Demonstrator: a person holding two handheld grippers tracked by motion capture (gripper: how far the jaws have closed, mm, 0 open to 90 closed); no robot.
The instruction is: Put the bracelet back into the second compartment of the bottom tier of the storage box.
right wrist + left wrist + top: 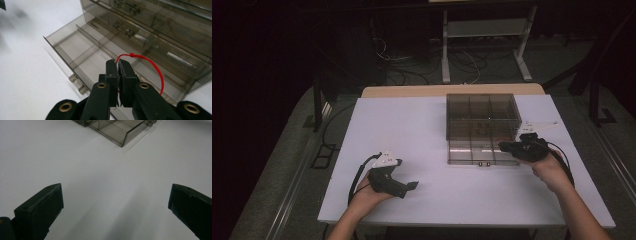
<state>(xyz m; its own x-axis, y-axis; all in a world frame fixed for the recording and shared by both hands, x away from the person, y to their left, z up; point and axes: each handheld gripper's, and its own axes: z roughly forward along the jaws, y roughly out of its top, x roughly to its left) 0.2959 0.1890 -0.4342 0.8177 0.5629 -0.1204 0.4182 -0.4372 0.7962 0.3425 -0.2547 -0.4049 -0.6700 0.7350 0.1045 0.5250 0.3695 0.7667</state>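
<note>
A smoky transparent drawer cabinet (pixel 482 117) stands on the white table (pixel 412 130), its bottom drawer (pixel 472 152) pulled out toward me. My right gripper (pixel 118 65) is shut on a red string loop (pixel 152 66) with a knot, held over the open drawer (pixel 82 52) and its dividers. In the high view the right gripper (pixel 507 146) sits at the drawer's right end. My left gripper (pixel 412 186) rests low on the table at front left, open with nothing between its fingers (pixel 42 205); the open drawer (pixel 117 130) lies far ahead of it.
A white metal stand (pixel 484 42) and tangled cables (pixel 407 65) lie on the dark floor beyond the table. A wooden edge (pixel 452 90) runs along the table's far side. Bare white table surface spreads left of the cabinet.
</note>
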